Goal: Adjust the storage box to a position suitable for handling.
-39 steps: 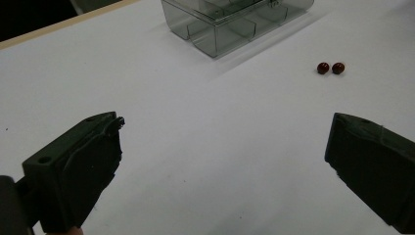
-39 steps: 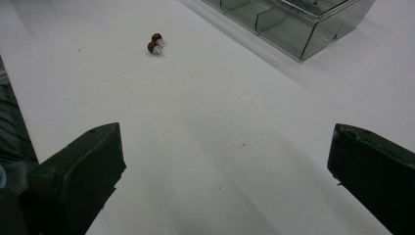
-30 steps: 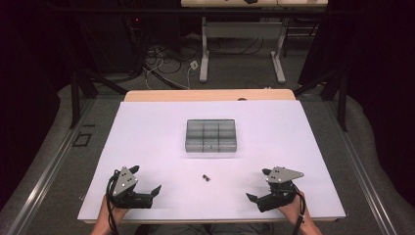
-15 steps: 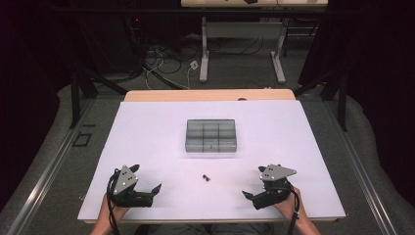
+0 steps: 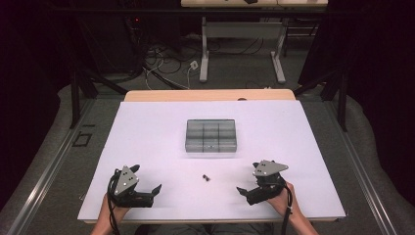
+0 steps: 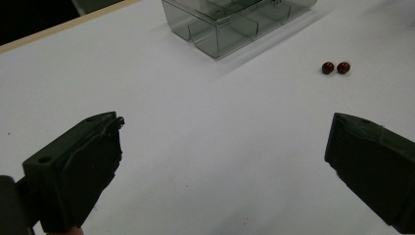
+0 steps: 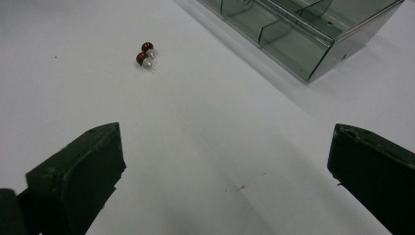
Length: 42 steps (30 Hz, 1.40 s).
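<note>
Both grippers, left gripper [image 5: 148,192] and right gripper [image 5: 248,191], have fingers spread, holding nothing. Two red pins [image 5: 206,177] lie touching, just before the clear tray [image 5: 211,136], between the grippers. Tiny and round: a wide pinch could flick one away.

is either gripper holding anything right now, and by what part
Nothing is held. The left gripper and right gripper are both open, apart from the two small red pins.

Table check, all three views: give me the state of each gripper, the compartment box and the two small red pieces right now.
Left gripper: open, holding nothing, low over the table's near left.
Right gripper: open, holding nothing, near right.
Clear compartment box: upright at mid-table, lidless; contents cannot be told.
Two small red pieces: lying loose side by side on the white table, between the grippers, outside the box.
</note>
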Each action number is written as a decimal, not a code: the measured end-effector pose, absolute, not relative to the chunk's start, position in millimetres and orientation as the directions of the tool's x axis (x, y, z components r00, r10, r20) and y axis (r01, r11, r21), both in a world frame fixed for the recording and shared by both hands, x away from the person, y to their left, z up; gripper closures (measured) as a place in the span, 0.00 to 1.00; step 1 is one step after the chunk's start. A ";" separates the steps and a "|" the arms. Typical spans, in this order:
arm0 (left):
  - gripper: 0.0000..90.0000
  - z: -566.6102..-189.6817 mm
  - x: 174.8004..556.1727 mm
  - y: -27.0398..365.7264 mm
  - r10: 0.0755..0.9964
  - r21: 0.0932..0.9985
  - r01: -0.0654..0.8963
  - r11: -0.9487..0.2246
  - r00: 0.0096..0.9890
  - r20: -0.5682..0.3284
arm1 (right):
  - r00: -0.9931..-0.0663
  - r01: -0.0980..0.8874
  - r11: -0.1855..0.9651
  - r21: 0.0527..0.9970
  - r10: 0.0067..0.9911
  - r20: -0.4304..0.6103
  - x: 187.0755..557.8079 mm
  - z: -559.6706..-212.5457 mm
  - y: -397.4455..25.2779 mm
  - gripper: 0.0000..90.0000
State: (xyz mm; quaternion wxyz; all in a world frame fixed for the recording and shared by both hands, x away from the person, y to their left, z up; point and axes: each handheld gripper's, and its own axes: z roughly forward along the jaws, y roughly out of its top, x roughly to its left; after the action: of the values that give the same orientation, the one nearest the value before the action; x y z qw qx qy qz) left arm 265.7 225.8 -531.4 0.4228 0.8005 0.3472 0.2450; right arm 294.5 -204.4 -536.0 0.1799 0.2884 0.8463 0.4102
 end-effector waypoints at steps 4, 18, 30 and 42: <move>0.00 -531.9 265.9 225.3 0.765 0.848 0.348 -0.399 0.636 0.099 | -0.765 0.346 0.493 0.798 0.641 -0.063 299.7 -536.1 -201.6 0.00; 0.00 -532.2 266.8 226.1 0.763 0.842 0.351 -0.410 0.638 0.106 | -0.776 0.367 0.514 0.775 0.629 -0.051 324.3 -539.6 -186.8 0.00; 0.00 -532.2 266.5 226.2 0.765 0.843 0.351 -0.407 0.635 0.106 | -0.773 0.384 0.517 0.765 0.633 -0.040 337.6 -541.9 -181.5 0.00; 0.00 -533.1 267.0 224.6 0.764 0.840 0.353 -0.411 0.637 0.106 | -0.777 0.390 0.510 0.766 0.629 -0.023 347.9 -539.7 -174.8 0.00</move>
State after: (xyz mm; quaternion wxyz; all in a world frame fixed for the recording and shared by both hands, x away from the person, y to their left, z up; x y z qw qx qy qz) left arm 267.0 224.6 -533.1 0.4165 0.8031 0.3477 0.2463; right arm 347.9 -174.8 -539.7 0.1509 0.2978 0.8558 0.3953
